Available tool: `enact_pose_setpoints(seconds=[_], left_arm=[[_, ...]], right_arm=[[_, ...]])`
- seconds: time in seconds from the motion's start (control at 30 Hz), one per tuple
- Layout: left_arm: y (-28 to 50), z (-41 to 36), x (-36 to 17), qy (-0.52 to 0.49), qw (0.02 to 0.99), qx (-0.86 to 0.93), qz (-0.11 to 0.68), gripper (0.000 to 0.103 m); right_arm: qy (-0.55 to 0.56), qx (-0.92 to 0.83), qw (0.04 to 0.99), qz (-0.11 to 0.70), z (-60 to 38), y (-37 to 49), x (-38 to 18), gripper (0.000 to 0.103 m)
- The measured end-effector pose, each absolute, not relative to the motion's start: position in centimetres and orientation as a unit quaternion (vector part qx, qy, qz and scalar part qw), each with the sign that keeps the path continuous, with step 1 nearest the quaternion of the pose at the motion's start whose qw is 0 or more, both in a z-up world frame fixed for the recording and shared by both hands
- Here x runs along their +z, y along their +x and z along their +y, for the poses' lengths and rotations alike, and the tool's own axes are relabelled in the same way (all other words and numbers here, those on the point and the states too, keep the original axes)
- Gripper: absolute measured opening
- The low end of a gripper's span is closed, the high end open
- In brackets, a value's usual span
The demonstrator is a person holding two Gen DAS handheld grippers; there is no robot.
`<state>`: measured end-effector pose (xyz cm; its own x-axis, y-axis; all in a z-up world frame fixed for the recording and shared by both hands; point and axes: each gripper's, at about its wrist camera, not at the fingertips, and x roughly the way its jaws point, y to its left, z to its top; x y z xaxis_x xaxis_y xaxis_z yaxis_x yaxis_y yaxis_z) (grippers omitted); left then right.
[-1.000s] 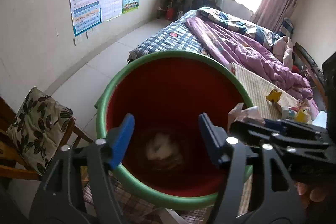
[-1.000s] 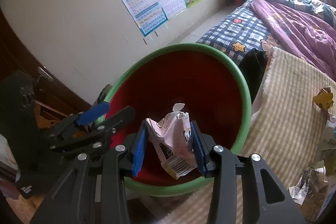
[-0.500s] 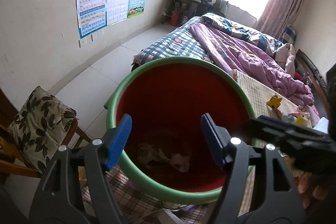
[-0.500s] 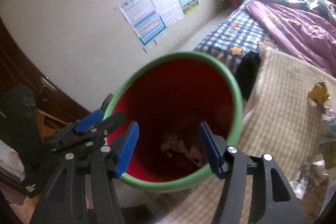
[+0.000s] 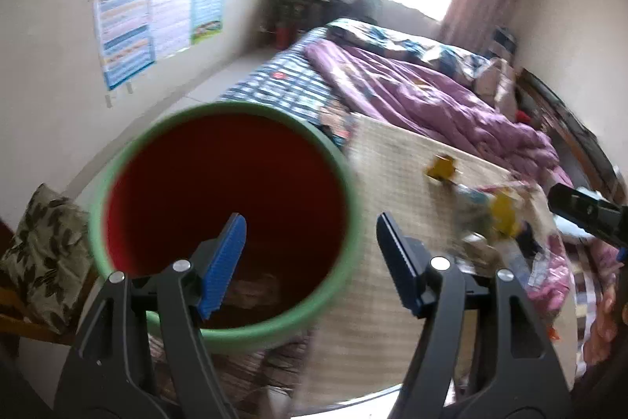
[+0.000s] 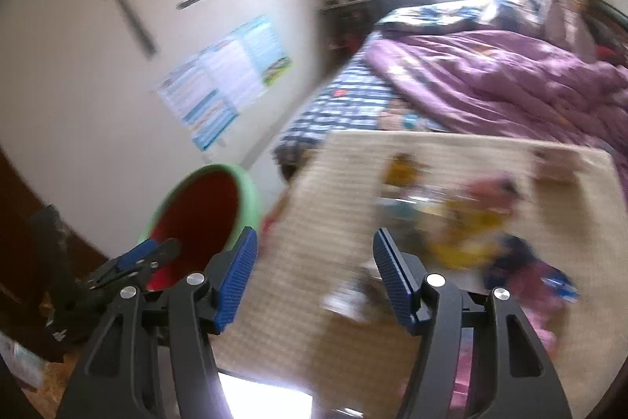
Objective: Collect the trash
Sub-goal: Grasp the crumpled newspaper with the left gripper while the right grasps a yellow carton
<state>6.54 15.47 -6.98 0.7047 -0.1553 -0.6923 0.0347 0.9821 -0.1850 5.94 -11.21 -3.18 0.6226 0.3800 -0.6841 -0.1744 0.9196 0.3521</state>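
A red bin with a green rim (image 5: 223, 120) stands beside a beige striped mat (image 5: 392, 191). Crumpled trash (image 5: 255, 291) lies blurred at its bottom. My left gripper (image 5: 310, 262) is open and empty, over the bin's right rim. My right gripper (image 6: 314, 281) is open and empty above the mat (image 6: 322, 222), away from the bin (image 6: 200, 207). Several pieces of trash lie blurred on the mat: a yellow wrapper (image 6: 467, 226), a small yellow piece (image 6: 400, 169), a pink and blue wrapper (image 6: 533, 281). The left gripper's tips (image 6: 137, 258) show in the right wrist view.
A bed with a purple quilt (image 5: 431, 105) and checked sheet (image 5: 282, 85) lies behind the mat. A chair with a leaf-print cushion (image 5: 43, 246) stands left of the bin. Posters (image 5: 157, 22) hang on the wall. The right gripper's tip (image 5: 588, 214) shows at the far right.
My right gripper opened and dropped the pink carton into the bin, then swung right over the mat. My left gripper shifted right, from over the bin's middle to its right rim.
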Motion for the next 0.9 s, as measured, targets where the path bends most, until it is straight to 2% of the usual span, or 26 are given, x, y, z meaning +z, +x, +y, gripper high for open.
enact_pose_setpoints(seconds=[0.33, 0.77, 0.9], left_arm=[[8.7, 4.7, -10.7, -0.045, 0.892, -0.138, 0.428, 0.066], [10.7, -1.3, -15.2, -0.024, 0.846, -0.160, 0.507, 0.065], [10.8, -1.9, -15.3, -0.031, 0.846, -0.161, 0.508, 0.052]], right_arm=[[0.175, 0.068, 0.887, 0.423, -24.3, 2.1, -6.0, 0.060], [0.203, 0.084, 0.875, 0.431, -30.0, 2.6, -7.5, 0.060], [0.203, 0.099, 0.871, 0.436, -29.9, 3.5, -7.9, 0.060]])
